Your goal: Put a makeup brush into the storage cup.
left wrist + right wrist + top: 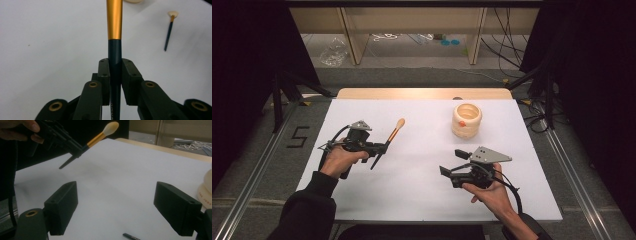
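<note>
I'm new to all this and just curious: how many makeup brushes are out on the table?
2. One brush is clamped in the left gripper, lifted off the table. A second brush lies flat on the white table, near the right gripper. Others may be hidden inside the cream holder.

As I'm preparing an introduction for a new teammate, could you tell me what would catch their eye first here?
The gold-and-black makeup brush stands out, clamped in the left gripper above the white table, left of centre. A ribbed cream holder sits toward the far right, and the right gripper hovers open near the front.
</note>
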`<state>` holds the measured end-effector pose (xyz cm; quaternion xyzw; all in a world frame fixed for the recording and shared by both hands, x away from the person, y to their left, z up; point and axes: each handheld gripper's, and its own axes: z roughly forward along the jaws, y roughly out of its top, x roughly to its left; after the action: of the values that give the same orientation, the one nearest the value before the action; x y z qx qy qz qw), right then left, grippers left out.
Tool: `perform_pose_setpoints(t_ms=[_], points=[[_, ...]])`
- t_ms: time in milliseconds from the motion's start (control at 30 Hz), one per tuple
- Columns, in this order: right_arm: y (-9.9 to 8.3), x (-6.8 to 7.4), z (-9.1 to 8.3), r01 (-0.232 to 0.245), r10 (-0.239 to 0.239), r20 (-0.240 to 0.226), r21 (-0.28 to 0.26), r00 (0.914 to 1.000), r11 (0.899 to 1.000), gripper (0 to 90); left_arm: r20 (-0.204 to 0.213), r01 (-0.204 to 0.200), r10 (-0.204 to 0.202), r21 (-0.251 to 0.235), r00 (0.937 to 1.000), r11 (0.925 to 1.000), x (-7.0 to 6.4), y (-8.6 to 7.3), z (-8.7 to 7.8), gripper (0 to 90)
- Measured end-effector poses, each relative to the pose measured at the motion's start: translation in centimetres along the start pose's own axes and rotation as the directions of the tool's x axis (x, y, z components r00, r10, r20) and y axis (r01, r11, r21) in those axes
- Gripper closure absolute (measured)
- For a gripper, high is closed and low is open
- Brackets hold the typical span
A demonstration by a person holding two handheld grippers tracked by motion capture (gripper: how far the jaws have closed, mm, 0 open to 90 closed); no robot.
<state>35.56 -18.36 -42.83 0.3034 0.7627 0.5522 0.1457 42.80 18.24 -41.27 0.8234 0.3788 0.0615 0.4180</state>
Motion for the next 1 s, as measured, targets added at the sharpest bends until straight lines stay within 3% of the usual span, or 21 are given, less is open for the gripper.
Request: perform_pose_setpoints(t_ms=[100,133,167,200,333,567,600,700,767,800,867,1000], points=[[0.4,0.2,0.1,0.027,-0.027,0.004,-0.009,0.9996,1.000,20.0,0.009,-0.008,0.008,-0.020,0.9999,0.9998,-0.5,0.0,0.0,78.2],[0.9,0.2,0.4,0.029,-0.030,-0.012,-0.048,0.9995,0.998,20.5,0.026,-0.004,0.005,-0.042,0.9997,0.9991,-1.0,-0.1,0.0,78.2],[1.1,0.3,0.6,0.031,-0.032,-0.014,-0.056,0.9994,0.998,20.8,0.026,-0.004,0.005,-0.042,0.9997,0.9991,-1.0,-0.1,0.0,78.1],[1.3,0.3,0.8,0.027,-0.029,-0.029,-0.067,0.9992,0.997,21.0,0.051,-0.003,0.007,-0.064,0.9987,0.9979,-1.4,0.0,-0.1,78.2],[1.8,0.4,1.8,-0.020,0.016,-0.062,-0.070,0.9979,0.997,22.8,0.088,-0.006,0.014,-0.091,0.9960,0.9959,-2.4,0.2,-0.2,78.2],[2.4,0.6,3.0,-0.028,0.019,-0.097,-0.097,0.9951,0.995,27.8,0.123,-0.024,0.040,-0.127,0.9916,0.9916,-3.8,0.3,0.0,78.1],[2.6,0.7,3.3,-0.044,0.036,-0.113,-0.076,0.9929,0.996,32.9,0.150,-0.011,0.031,-0.131,0.9882,0.9913,-4.3,0.3,0.1,78.2],[2.6,0.7,3.7,-0.057,0.046,-0.122,-0.090,0.9914,0.994,33.6,0.157,-0.015,0.037,-0.136,0.9869,0.9906,-4.8,0.2,0.4,78.1],[2.7,0.8,3.7,-0.094,0.083,-0.141,-0.074,0.9865,0.993,34.4,0.166,-0.020,0.044,-0.142,0.9852,0.9896,-5.5,0.1,0.7,78.1],[2.7,0.7,3.9,-0.090,0.076,-0.144,-0.093,0.9866,0.992,35.0,0.174,-0.025,0.050,-0.143,0.9834,0.9895,-5.6,0.1,0.8,78.2],[2.7,0.7,4.0,-0.100,0.088,-0.152,-0.072,0.9845,0.992,36.8,0.176,-0.026,0.053,-0.153,0.9829,0.9879,-6.1,0.1,1.0,78.2],[2.8,0.8,4.5,-0.120,0.102,-0.180,-0.090,0.9783,0.989,40.8,0.199,-0.018,0.052,-0.169,0.9785,0.9855,-6.6,0.3,1.0,78.2]])
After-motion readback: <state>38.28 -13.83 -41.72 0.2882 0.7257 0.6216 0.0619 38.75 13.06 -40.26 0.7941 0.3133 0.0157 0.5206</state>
